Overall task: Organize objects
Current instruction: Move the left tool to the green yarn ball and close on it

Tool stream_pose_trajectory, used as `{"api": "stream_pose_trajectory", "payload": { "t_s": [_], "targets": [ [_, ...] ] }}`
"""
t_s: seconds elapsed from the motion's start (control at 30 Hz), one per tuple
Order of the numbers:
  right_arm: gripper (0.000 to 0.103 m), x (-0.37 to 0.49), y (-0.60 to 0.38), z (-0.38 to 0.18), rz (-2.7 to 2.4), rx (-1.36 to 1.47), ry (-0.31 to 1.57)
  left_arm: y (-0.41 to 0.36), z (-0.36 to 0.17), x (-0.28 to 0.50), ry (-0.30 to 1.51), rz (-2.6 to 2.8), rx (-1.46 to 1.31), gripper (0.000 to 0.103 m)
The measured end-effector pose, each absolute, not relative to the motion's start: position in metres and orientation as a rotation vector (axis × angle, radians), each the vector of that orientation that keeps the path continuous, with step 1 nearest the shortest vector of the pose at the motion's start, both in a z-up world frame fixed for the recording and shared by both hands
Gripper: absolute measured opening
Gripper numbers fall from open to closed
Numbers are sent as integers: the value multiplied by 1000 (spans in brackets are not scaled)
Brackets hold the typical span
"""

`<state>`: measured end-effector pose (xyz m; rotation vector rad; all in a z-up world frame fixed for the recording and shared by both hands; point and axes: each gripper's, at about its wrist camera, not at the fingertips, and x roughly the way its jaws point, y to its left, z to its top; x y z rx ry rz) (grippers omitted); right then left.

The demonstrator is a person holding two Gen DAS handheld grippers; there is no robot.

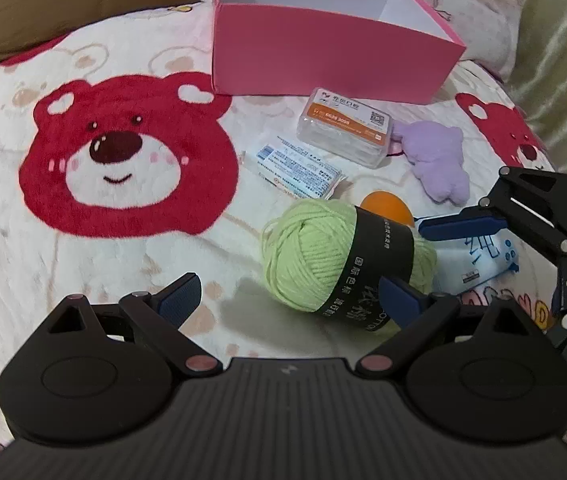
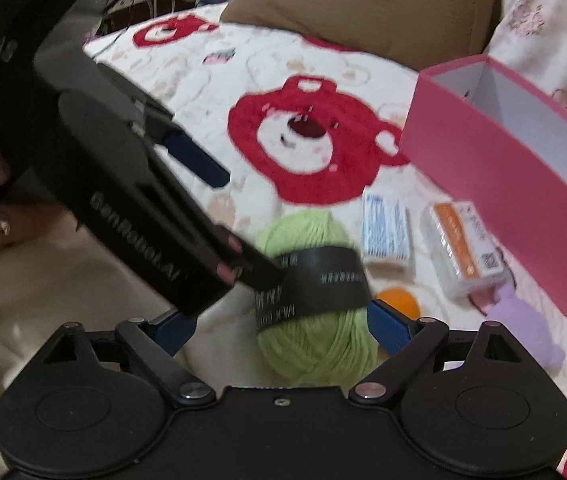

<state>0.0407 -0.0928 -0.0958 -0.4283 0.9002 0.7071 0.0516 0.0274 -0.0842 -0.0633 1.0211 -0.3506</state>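
Note:
A green yarn ball (image 1: 323,256) with a black label lies on the bear blanket; it also shows in the right wrist view (image 2: 315,320). My left gripper (image 1: 291,296) is open, its blue pads either side of the near part of the yarn. My right gripper (image 2: 283,326) is open around the yarn from the other side; its fingers (image 1: 459,226) show at the right of the left wrist view. An open pink box (image 1: 323,44) stands behind. An orange ball (image 1: 387,206), a clear floss box (image 1: 343,128), a blue-white packet (image 1: 295,170), a purple plush (image 1: 435,156) and a tissue pack (image 1: 479,264) lie around.
A brown pillow (image 2: 363,4) lies at the bed's head. A pale curtain (image 1: 563,60) hangs at the right. The left gripper body (image 2: 103,160) fills the left of the right wrist view.

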Motion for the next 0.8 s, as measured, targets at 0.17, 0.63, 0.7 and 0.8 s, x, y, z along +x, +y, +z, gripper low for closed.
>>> {"api": "stream_pose_trajectory", "payload": {
  "t_s": [0.17,0.63,0.7,0.8],
  "targets": [
    [93,49,-95,-107,703,-425,933,29,-94,55,1038,-339,-157,96],
    [76,77,-109,-131,642,-233,1048,24,-114,64,1013,-365,-324,88],
    [76,77,-110,-133,642,-213,1054,24,-117,65,1020,-376,-347,81],
    [73,79,-114,-134,637,-168,1059,22,-118,65,1011,-381,-359,77]
  ]
}}
